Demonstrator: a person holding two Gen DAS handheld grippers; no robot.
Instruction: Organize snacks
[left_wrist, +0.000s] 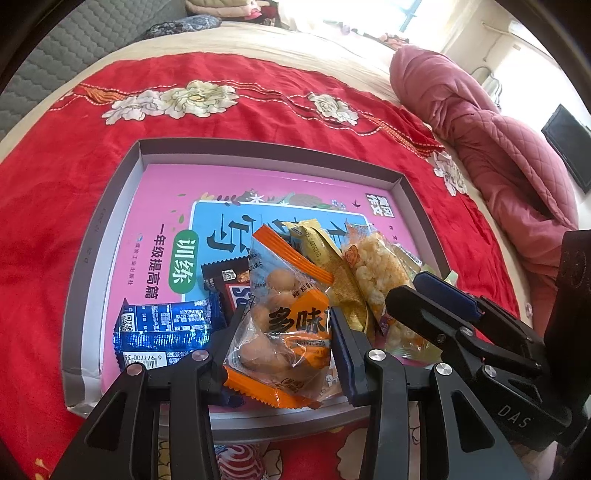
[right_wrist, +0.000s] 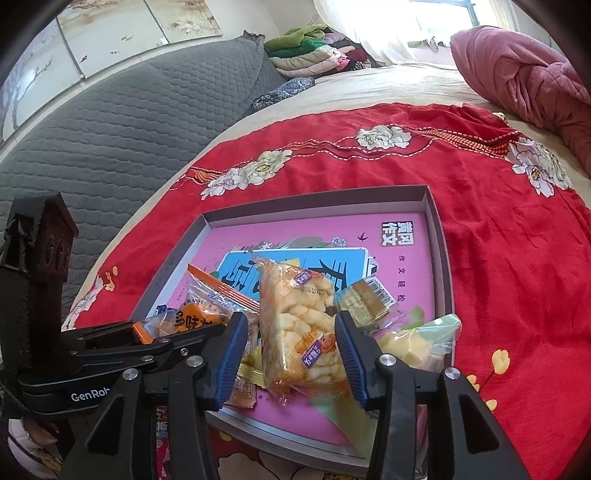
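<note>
Inside the grey box on the red blanket, the left gripper squeezes a peanut bag (orange edges). Just right, the right gripper pinches a puffed-rice pack.

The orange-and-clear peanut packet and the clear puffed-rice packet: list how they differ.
The orange-and-clear peanut packet holds round brown nuts; the clear puffed-rice packet holds pale yellow puffs. The peanut packet sits between the left gripper's pads, the rice packet between the right gripper's. Both are over the grey box.
</note>
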